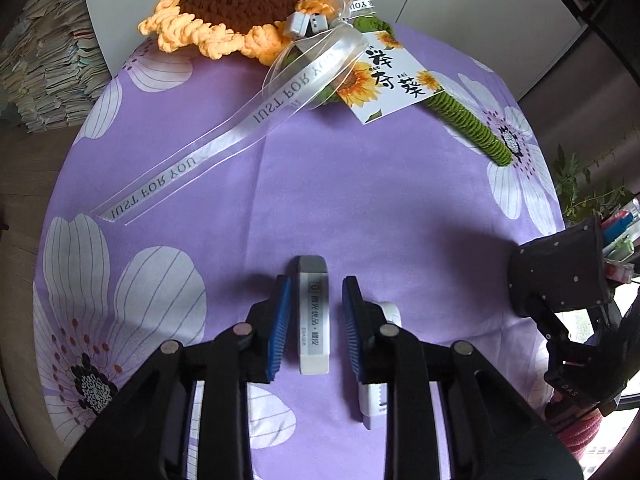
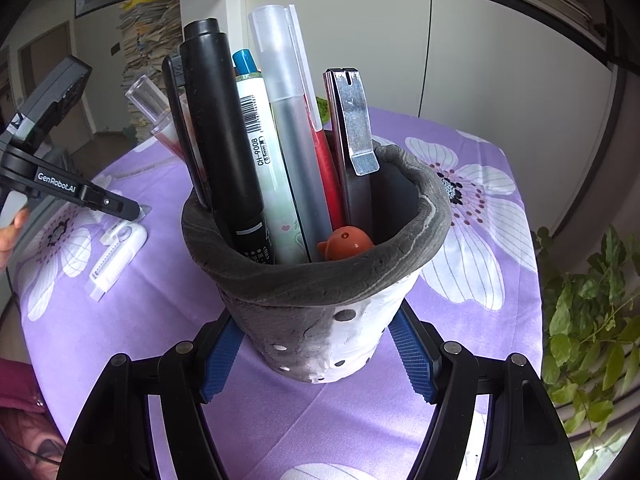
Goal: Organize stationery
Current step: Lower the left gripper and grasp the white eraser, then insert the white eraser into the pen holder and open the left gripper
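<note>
Blue-padded fingers [image 1: 280, 332] of the left gripper [image 1: 316, 330] fill the bottom of the left wrist view, pointing steeply down at the table [image 1: 360, 208] with its purple flowered cloth. They stand a little apart, one on each side of a grey and white eraser [image 1: 314, 320] that lies flat on the cloth, lengthwise between them. A narrow strip of cloth shows on either side of the eraser, so the pads are beside it and not pressing on it. A white correction-tape dispenser [image 1: 374, 400] lies just beside the eraser, partly hidden under the finger on the view's right side.

In the right wrist view the fingers [image 2: 414, 360] of the right gripper [image 2: 316, 354] are spread wide around the base of a grey and white spotted pen holder [image 2: 320, 312] and press against its sides, holding it upright on the table. The holder stands near the table's edge and carries a black marker [image 2: 224, 136], a white pen with a blue cap [image 2: 264, 160], a frosted pen [image 2: 288, 128], a red pen [image 2: 326, 168], a box cutter with a metal clip [image 2: 354, 132] and a small orange figure [image 2: 346, 242].

Farther back on the table lies a crocheted sunflower [image 1: 240, 8] with a green stem, a card and a long ribbon [image 1: 192, 164].
</note>
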The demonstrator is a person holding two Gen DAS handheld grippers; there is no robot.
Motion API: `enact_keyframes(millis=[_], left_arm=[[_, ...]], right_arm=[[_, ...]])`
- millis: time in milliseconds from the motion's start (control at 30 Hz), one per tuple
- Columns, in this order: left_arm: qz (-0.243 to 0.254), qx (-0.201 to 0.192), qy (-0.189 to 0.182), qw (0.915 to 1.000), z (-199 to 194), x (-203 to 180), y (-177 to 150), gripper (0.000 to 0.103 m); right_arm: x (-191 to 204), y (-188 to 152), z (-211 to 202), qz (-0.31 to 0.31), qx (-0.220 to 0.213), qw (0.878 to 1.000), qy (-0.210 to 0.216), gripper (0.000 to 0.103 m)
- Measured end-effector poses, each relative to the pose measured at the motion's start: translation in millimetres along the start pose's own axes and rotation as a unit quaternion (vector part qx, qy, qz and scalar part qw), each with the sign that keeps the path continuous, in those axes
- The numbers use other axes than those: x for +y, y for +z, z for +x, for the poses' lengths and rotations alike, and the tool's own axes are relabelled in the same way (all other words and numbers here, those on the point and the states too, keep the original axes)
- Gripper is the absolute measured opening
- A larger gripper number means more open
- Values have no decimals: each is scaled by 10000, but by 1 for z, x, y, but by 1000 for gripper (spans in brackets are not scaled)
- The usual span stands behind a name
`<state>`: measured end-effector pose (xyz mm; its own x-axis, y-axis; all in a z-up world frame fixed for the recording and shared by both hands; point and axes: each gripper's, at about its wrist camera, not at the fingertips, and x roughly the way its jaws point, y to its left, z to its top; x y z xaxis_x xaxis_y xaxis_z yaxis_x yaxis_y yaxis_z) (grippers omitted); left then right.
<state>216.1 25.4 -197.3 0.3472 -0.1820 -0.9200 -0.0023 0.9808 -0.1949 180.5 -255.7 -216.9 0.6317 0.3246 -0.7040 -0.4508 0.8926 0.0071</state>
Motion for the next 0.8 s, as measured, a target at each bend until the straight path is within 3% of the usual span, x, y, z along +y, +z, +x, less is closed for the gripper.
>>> enact_keyframes(millis=[267, 333, 500, 700, 800], left_arm=[[39, -44, 86, 9999, 7, -6, 9, 22], [111, -73, 174, 9998, 8, -9, 9, 14], [54, -169, 92, 9998, 4, -6, 9, 14], [254, -630, -436, 9967, -45, -24, 5, 14], [536, -934, -961, 9895, -77, -42, 2, 13]], right_arm=[[1, -1, 0, 7, -2, 10000, 6, 73], [1, -1, -1, 11, -1, 10000, 10, 73], [1, -1, -1, 14, -2, 10000, 12, 73], [-1, 0, 0, 20, -1, 10000, 20, 73], [-1, 0, 0, 25, -1, 10000, 24, 73]])
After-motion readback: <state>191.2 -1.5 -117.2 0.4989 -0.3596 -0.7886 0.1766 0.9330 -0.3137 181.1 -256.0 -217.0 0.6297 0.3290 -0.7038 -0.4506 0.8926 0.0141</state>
